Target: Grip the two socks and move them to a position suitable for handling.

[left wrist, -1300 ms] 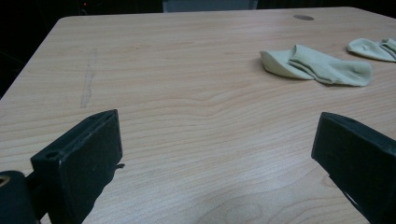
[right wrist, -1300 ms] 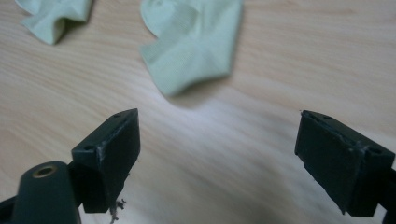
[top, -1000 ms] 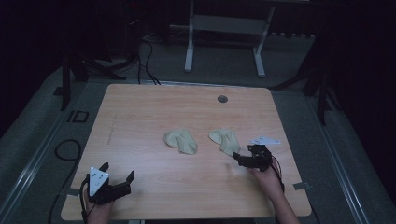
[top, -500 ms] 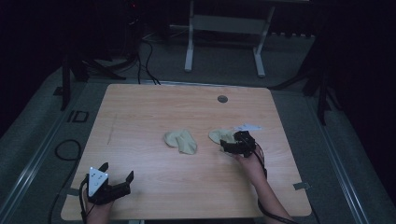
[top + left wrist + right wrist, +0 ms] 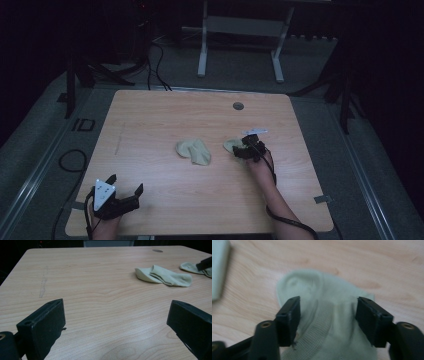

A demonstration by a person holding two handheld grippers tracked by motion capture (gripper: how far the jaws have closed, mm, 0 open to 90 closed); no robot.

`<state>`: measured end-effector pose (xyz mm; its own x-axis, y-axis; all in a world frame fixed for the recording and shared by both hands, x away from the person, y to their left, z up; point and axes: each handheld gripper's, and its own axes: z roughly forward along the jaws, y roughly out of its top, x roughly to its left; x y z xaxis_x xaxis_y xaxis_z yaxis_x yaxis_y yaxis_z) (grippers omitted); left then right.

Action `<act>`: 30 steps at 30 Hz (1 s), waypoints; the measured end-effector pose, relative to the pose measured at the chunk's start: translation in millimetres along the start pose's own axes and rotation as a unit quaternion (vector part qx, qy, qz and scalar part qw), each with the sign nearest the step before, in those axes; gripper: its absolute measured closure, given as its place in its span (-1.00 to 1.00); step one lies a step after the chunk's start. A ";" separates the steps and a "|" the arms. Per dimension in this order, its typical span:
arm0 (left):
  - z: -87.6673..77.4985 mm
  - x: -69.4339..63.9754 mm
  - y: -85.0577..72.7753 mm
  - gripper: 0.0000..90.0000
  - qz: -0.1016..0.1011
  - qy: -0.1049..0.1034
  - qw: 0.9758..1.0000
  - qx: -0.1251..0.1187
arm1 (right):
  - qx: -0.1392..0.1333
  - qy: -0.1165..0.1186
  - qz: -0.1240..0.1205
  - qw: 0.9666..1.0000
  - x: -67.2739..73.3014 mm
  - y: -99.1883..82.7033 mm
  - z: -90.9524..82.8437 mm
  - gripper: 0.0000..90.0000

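Two pale green socks lie mid-table on the wooden table (image 5: 165,115). The left sock (image 5: 194,151) (image 5: 163,276) lies folded and apart from both grippers. My right gripper (image 5: 246,149) (image 5: 328,315) is down on the right sock (image 5: 231,145) (image 5: 312,285), open, its jaws on either side of the ribbed cuff. The gripper and hand hide much of that sock in the high view. My left gripper (image 5: 125,189) (image 5: 117,322) rests near the front left corner, wide open and holding nothing. In the left gripper view the right sock (image 5: 190,266) and the right gripper's tip (image 5: 205,263) sit at the far right.
A dark round grommet (image 5: 238,106) sits in the tabletop near the far edge. A faint scratch (image 5: 120,140) marks the left side. Beyond the table a white stand (image 5: 240,30) and cables (image 5: 155,55) are on the floor.
My right gripper has moved forward and left from beside the right sock onto it, jaws now straddling its cuff. The left gripper has stayed put.
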<state>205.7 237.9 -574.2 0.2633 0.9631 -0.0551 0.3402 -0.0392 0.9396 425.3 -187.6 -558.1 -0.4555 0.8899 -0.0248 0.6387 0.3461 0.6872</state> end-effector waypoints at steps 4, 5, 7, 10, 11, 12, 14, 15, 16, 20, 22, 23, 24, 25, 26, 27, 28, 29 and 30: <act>0.0 0.9 -0.3 -0.96 -0.002 0.000 1.000 0.002 | -0.016 -0.008 -0.014 1.000 3.0 -5.5 -1.3 0.16; -0.1 1.0 -0.4 -0.96 -0.002 0.000 1.000 0.002 | -0.017 -0.009 -0.016 1.000 3.5 -6.0 -1.7 0.23; -0.4 1.1 -0.3 -0.96 -0.002 0.001 1.000 0.001 | -0.020 -0.010 -0.021 1.000 4.8 -6.8 -2.2 0.40; -0.2 1.0 -0.3 -0.96 -0.002 0.001 1.000 0.002 | -0.016 -0.020 -0.036 0.999 7.6 -6.0 -2.9 0.71; 0.1 0.8 -0.4 -0.96 -0.002 0.001 1.000 0.002 | -0.014 -0.022 -0.039 0.999 8.2 -5.5 -3.0 0.74; 0.2 0.8 -0.4 -0.96 0.000 0.001 1.000 0.004 | -0.010 -0.021 -0.039 0.999 8.3 -4.5 -3.5 0.75; 0.4 0.8 -0.3 -0.96 -0.001 -0.001 1.000 0.003 | -0.002 -0.016 -0.038 0.999 7.9 -2.7 -6.0 0.77; 0.5 0.8 -0.3 -0.96 0.000 0.000 1.000 0.003 | -0.003 -0.013 -0.039 0.999 8.3 -2.5 -7.9 0.77; 0.5 1.0 -0.3 -0.96 0.000 0.000 1.000 0.004 | -0.003 -0.013 -0.043 0.999 8.9 -2.5 -10.6 0.77; 0.5 1.3 -0.3 -0.96 0.000 0.002 1.000 0.004 | -0.012 -0.002 -0.053 0.999 12.2 -2.5 -26.3 0.77; 0.6 1.0 -0.3 -0.96 0.000 0.001 1.000 0.005 | -0.020 0.007 -0.056 0.998 14.0 -2.8 -36.5 0.77; 0.6 0.8 -0.3 -0.96 0.000 0.002 1.000 0.005 | -0.022 0.010 -0.057 0.998 15.8 -3.0 -41.8 0.77; 0.6 0.6 -0.4 -0.96 0.001 0.002 1.000 0.005 | -0.025 0.013 -0.062 0.998 17.6 -3.5 -47.2 0.77; 0.6 0.5 -0.3 -0.96 0.001 0.002 1.000 0.005 | -0.030 0.014 -0.067 0.997 19.6 -4.2 -52.7 0.77; 0.5 0.5 -0.3 -0.96 0.001 0.002 1.000 0.004 | -0.032 0.016 -0.071 0.997 21.4 -4.8 -58.5 0.77; 0.4 0.5 -0.3 -0.96 0.001 0.002 1.000 0.004 | -0.037 0.021 -0.072 0.997 22.9 -5.8 -64.3 0.77; 0.3 0.7 -0.3 -0.96 0.001 0.003 1.000 0.005 | -0.040 0.023 -0.073 0.996 24.5 -6.9 -70.1 0.77; 0.3 0.8 -0.3 -0.96 0.000 0.003 1.000 0.004 | -0.045 0.025 -0.073 0.996 26.3 -8.4 -76.3 0.77; 0.3 0.7 -0.3 -0.96 0.001 0.003 1.000 0.005 | -0.048 0.029 -0.075 0.996 28.2 -10.1 -82.4 0.77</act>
<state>206.1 238.5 -574.6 0.2588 0.9645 -0.0523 0.3484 -0.0427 0.9364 354.9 -190.5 -505.8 -0.5776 0.8111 -0.0923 0.4996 0.4407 0.7458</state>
